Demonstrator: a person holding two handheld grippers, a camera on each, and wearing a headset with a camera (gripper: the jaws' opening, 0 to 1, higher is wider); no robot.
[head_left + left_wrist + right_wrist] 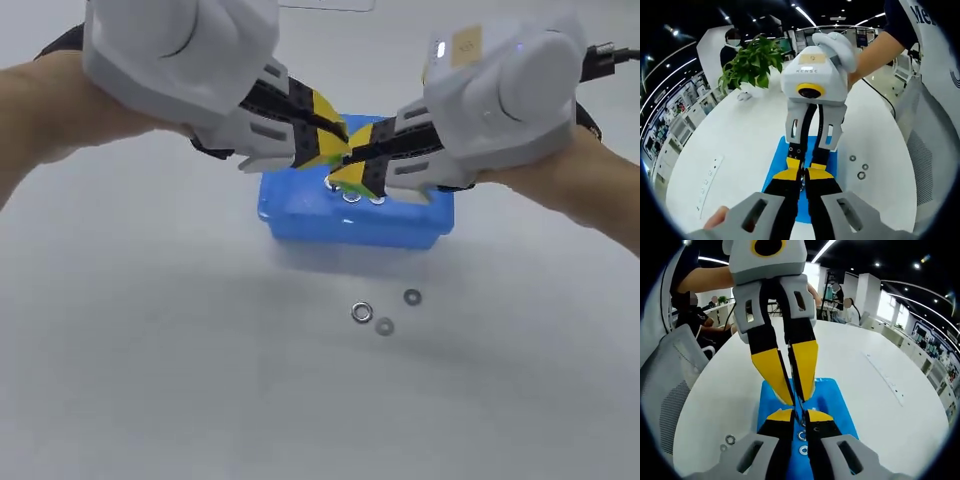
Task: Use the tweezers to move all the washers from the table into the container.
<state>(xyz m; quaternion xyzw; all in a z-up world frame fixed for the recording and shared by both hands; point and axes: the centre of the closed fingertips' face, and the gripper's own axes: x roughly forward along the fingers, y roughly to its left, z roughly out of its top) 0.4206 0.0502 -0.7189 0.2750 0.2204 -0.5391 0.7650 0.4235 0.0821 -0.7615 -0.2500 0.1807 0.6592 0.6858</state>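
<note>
The left tool and right tool meet tip to tip over the blue container, both narrow, jaws seemingly closed on the thin tweezers. At least two washers already lie inside. Three loose washers remain on the counter, between the container and the counter's near edge, so the task looks partly done.

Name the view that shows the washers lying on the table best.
The head view: three washers lie in the open on the table, in front of the blue container, unobstructed. The left gripper view shows all three, smaller, beside the container. The right gripper view catches two near its distorted edge.
</note>
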